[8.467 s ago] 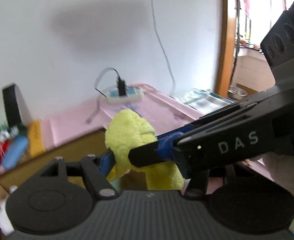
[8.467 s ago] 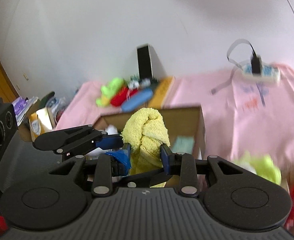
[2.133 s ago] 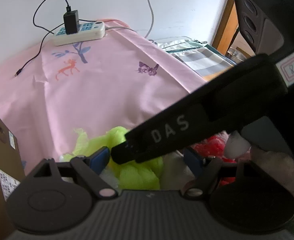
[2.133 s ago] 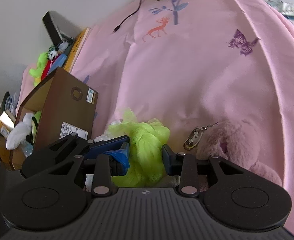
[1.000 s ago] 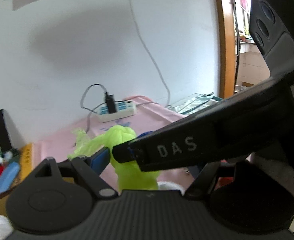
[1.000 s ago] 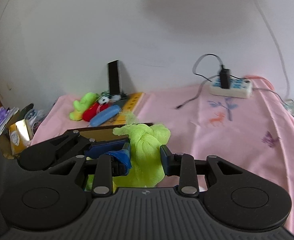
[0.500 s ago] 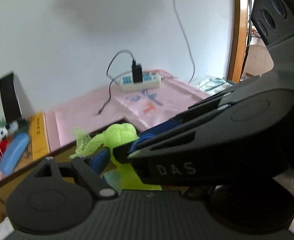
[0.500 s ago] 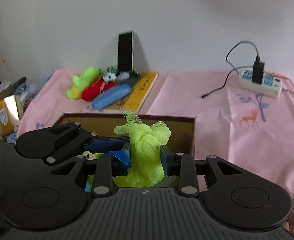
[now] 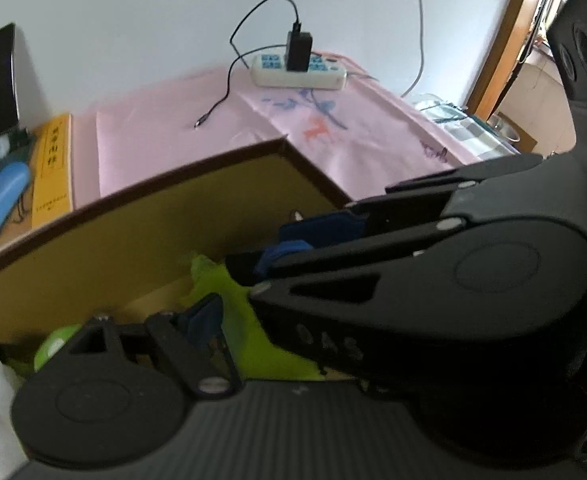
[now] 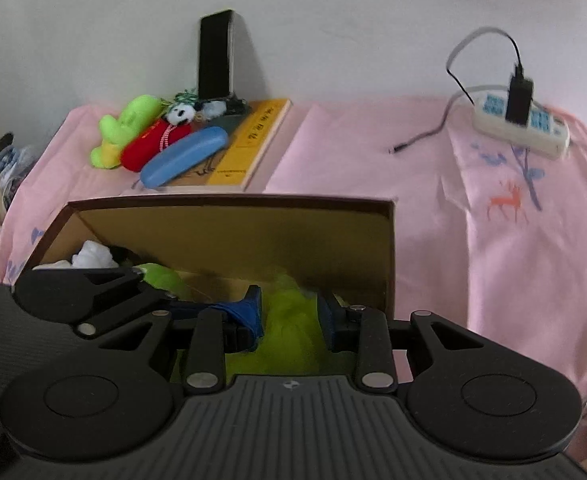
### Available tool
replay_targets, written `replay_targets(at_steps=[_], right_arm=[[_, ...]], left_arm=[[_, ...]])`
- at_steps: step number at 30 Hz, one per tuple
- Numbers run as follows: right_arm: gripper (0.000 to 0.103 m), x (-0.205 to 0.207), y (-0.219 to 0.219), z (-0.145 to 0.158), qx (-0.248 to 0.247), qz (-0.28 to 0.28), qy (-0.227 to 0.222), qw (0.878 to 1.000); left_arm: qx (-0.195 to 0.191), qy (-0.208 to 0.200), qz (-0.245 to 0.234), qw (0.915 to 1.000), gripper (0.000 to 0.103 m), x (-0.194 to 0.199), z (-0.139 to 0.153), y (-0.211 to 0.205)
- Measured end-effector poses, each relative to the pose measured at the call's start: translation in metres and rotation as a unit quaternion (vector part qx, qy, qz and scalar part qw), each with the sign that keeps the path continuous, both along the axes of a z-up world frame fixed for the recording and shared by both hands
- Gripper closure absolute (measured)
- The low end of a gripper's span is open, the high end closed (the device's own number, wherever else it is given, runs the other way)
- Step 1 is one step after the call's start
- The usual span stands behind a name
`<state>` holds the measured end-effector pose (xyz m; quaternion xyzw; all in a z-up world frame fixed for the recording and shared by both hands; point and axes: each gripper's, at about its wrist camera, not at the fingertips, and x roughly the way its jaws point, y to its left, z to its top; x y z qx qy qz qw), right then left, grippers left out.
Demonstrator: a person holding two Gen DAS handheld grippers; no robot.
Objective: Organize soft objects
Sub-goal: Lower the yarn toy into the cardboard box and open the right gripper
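A lime green cloth (image 10: 289, 332) hangs inside the brown cardboard box (image 10: 253, 240), low against its near wall. My right gripper (image 10: 289, 312) is shut on it: both blue pads press its sides, and the jaws are still closing. In the left wrist view the cloth (image 9: 253, 344) lies beside the left pad of my left gripper (image 9: 285, 320), whose jaws are closing with the cloth between them. My right gripper (image 9: 261, 248) crosses in front and hides the left gripper's other finger. The box's wall (image 9: 113, 248) rises behind them.
A white plush (image 10: 93, 258) and a green soft thing (image 10: 161, 276) lie in the box's left part. Behind the box are a green plush (image 10: 129, 128), a red plush (image 10: 153, 144), a blue case (image 10: 185, 156), a yellow book (image 10: 253, 140) and a black stand (image 10: 215, 56). A power strip (image 10: 521, 128) sits on the pink tablecloth (image 10: 373, 152).
Both grippers have come down with the lime green cloth, from above the box's rim to inside the box. The cloth now sits below the rim.
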<state>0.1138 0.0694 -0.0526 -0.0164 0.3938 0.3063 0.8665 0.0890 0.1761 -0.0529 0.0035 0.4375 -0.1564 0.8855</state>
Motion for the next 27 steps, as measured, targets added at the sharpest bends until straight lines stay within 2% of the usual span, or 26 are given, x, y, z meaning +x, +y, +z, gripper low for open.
replay_targets(at_steps=[5,12,17,20,27], right_arm=[[0.088,-0.003,-0.010,0.007,0.035,-0.016,0.014,0.999],[0.089,-0.016,-0.030,0.021,0.062,-0.045,0.000,0.997],[0.088,-0.029,-0.047,0.028,0.082,-0.062,-0.003,0.995],[0.088,-0.037,-0.055,0.029,0.087,-0.069,-0.002,0.994],[0.088,-0.055,-0.065,0.033,0.081,-0.070,-0.011,0.994]], left_arm=[[-0.003,-0.009,0.005,0.9999,0.029,-0.007,0.003,0.002],[0.029,-0.048,0.047,0.9973,0.029,-0.018,0.015,0.001],[0.022,-0.055,0.079,0.9951,0.029,-0.033,0.025,0.005],[0.026,-0.062,0.096,0.9931,0.029,-0.041,0.031,0.004],[0.066,-0.063,0.125,0.9880,0.028,-0.060,0.040,-0.009]])
